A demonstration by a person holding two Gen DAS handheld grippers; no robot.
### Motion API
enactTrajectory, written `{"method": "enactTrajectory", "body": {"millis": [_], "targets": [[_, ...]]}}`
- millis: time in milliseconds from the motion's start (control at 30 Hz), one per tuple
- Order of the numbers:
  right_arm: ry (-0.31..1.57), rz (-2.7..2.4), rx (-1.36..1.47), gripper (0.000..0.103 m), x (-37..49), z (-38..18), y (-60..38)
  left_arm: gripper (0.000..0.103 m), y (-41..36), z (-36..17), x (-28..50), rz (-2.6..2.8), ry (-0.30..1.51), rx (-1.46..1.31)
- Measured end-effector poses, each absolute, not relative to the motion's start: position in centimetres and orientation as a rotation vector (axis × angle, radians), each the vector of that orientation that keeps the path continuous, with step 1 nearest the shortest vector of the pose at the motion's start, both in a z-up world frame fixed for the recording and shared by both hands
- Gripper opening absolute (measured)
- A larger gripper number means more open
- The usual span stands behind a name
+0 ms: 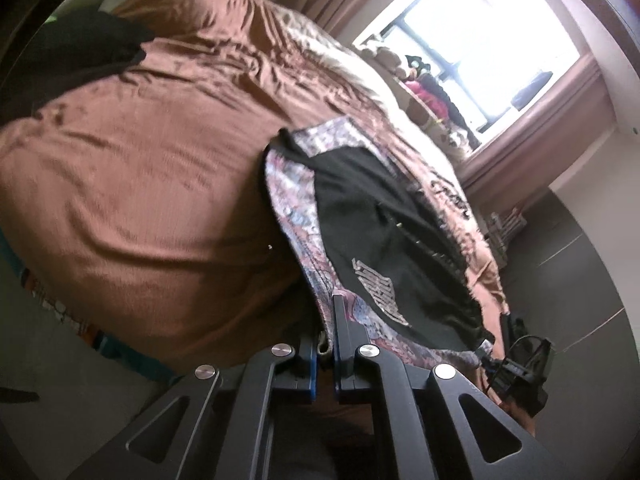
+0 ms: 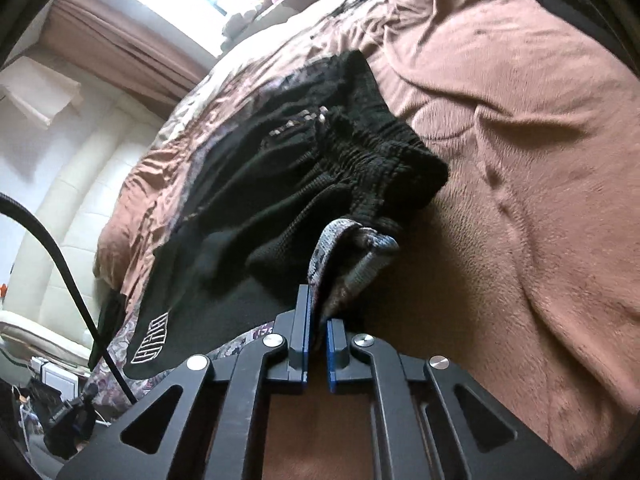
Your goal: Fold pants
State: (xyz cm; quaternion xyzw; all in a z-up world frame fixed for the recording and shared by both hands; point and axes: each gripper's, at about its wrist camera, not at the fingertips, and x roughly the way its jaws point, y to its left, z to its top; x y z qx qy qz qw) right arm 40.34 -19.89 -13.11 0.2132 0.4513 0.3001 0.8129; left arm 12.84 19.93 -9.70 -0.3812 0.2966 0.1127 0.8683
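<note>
The pants are black with a patterned pink-grey side panel and a pale printed logo, lying on a brown bed cover. My left gripper is shut on the patterned edge of the pants at their near end. In the right wrist view the pants show their gathered black waistband, bunched on the cover. My right gripper is shut on a patterned fold of the pants just below the waistband. The other gripper shows at the lower right of the left wrist view.
The brown cover spreads wide to the right of the pants. A dark garment lies at the far corner of the bed. A window with pink curtains and a cluttered sill stand beyond. A black cable hangs at left.
</note>
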Motion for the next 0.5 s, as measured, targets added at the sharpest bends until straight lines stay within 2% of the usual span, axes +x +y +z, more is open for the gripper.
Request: {"method": "enactTrajectory", "body": {"millis": [267,500], "targets": [[0.909,0.656,0.485,0.003,39.1,-11.7,-20.8,0.005,20.1,-7.1,12.4,0.226,0.561,-0.777],[0.862,0.677,0.487,0.003,39.7,-9.8,-20.8,0.005,21.4,-4.8,15.3,0.222,0.524,-0.739]]}}
